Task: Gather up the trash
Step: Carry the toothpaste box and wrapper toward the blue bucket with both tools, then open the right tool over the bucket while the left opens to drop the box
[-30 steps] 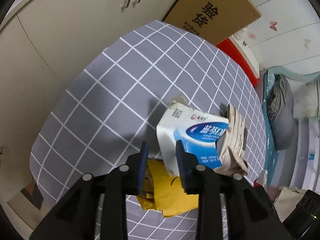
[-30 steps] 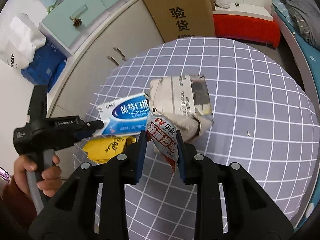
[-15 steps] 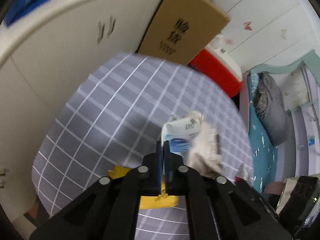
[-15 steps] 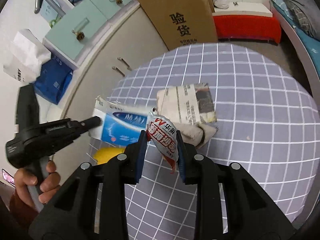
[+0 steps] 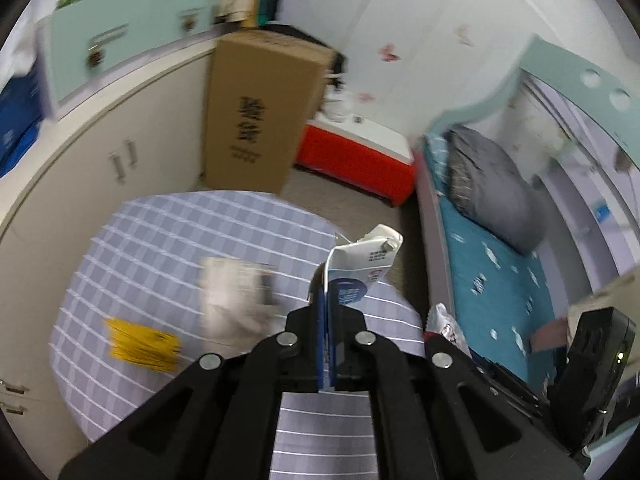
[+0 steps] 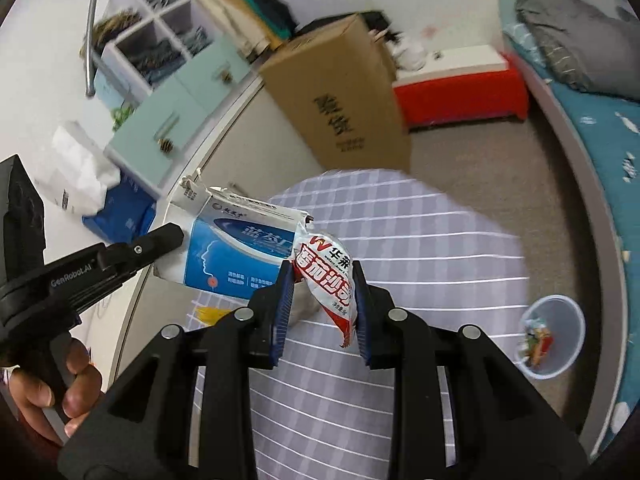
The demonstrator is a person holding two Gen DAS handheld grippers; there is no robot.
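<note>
Box (image 6: 236, 256) now aloft, "GenRobot.AI" tongs (image 6: 160, 246)

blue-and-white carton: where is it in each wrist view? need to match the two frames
Left wrist: blue-and-white carton just right of centre, pinched edge-on in the left gripper, sticking up past the fingertips.
Right wrist: same carton left of centre, printed face showing, held by the left gripper coming in from the left edge.
Shared landmark: tall cardboard box standing on the floor beyond the checked table.
</note>
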